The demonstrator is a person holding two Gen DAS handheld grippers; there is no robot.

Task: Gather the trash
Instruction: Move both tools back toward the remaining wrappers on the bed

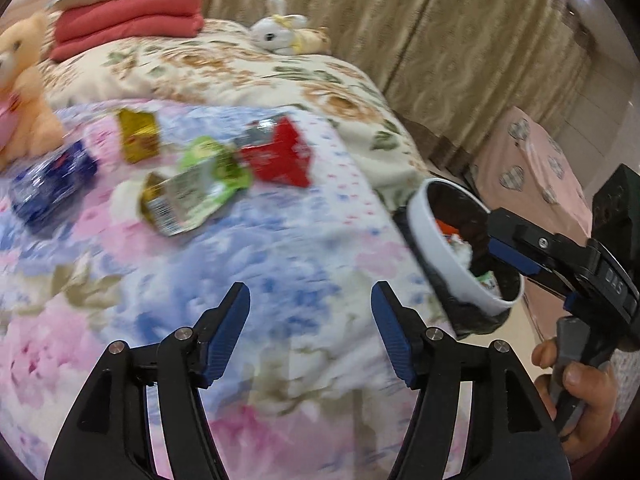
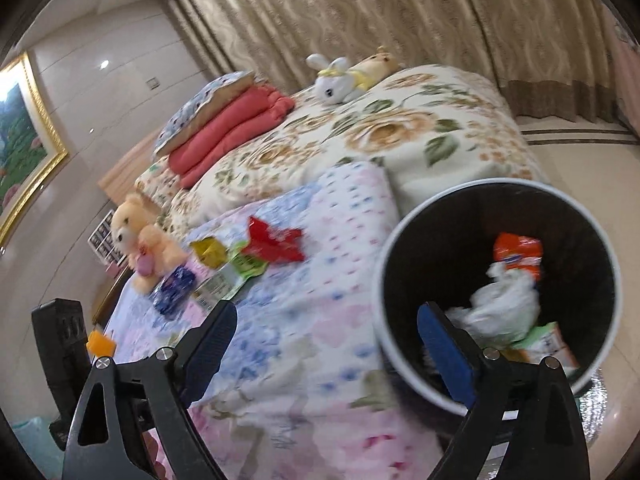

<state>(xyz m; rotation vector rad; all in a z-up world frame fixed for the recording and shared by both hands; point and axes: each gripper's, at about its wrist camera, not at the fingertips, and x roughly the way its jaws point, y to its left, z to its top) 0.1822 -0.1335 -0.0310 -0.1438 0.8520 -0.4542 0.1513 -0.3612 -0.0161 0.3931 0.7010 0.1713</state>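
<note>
Several wrappers lie on the flowered bedspread (image 1: 280, 264): a red one (image 1: 280, 156), a green and silver one (image 1: 192, 188), a yellow one (image 1: 138, 140) and a blue one (image 1: 52, 184). My left gripper (image 1: 310, 320) hovers open over the spread, nearer than the wrappers, with nothing between its fingers. A white bin with a black liner (image 2: 382, 280) stands off the bed's right side. It holds an orange wrapper (image 2: 518, 250), crumpled white material (image 2: 504, 308) and a green-white packet (image 2: 548, 344). My right gripper (image 2: 326, 316) is open and empty, its right finger over the bin's mouth.
A peach teddy bear (image 1: 24, 92) sits left of the wrappers. A folded red blanket (image 1: 128, 24) and a white plush rabbit (image 1: 280, 32) lie further up the bed. Curtains hang behind. A pink covered piece of furniture (image 1: 532, 172) stands beyond the bin (image 1: 440, 248).
</note>
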